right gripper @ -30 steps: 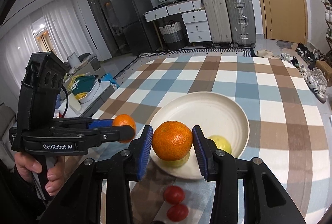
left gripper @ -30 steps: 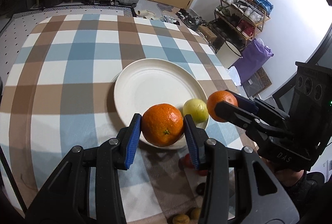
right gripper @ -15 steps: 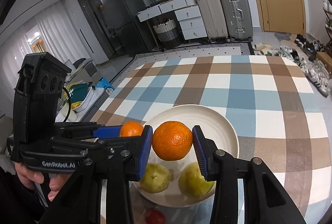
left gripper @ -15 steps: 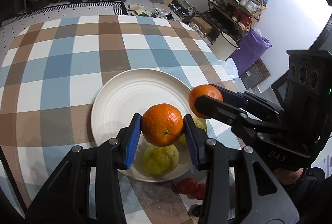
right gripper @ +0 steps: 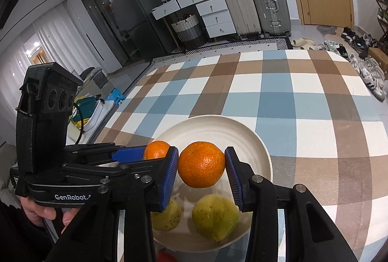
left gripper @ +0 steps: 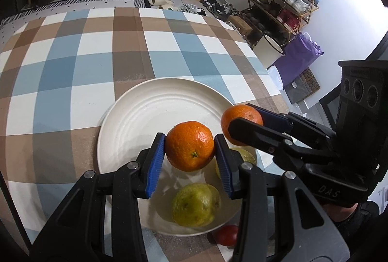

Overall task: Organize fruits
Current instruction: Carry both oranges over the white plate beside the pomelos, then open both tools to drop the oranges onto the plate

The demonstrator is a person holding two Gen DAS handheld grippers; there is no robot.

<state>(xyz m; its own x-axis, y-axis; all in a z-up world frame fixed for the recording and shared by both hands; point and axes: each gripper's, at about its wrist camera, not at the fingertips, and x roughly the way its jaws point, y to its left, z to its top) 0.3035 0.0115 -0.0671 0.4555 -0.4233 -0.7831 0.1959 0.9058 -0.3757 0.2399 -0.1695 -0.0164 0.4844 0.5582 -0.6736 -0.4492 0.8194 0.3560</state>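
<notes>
Each gripper holds an orange above the white plate (left gripper: 150, 116). My left gripper (left gripper: 190, 146) is shut on one orange (left gripper: 190, 145) over the plate's near half. In the right wrist view my right gripper (right gripper: 201, 165) is shut on a second orange (right gripper: 200, 164), and the plate (right gripper: 218, 126) lies below it. The right gripper's orange (left gripper: 238, 120) hangs over the plate's right rim. The left gripper's orange (right gripper: 157, 150) peeks out beside my right gripper's left finger. Two yellow-green fruits (right gripper: 214, 217) (right gripper: 167, 214) lie on the plate's near side.
A checked cloth (left gripper: 92, 60) covers the table. A red tomato (left gripper: 226, 234) lies on the cloth just off the plate's near rim. A person's hand (right gripper: 46, 216) grips the left tool. Suitcases, drawers and a shoe rack stand beyond the table.
Both grippers carried their oranges forward and lower, from the plate's near rim to over the plate. The two yellow-green fruits now show beneath them.
</notes>
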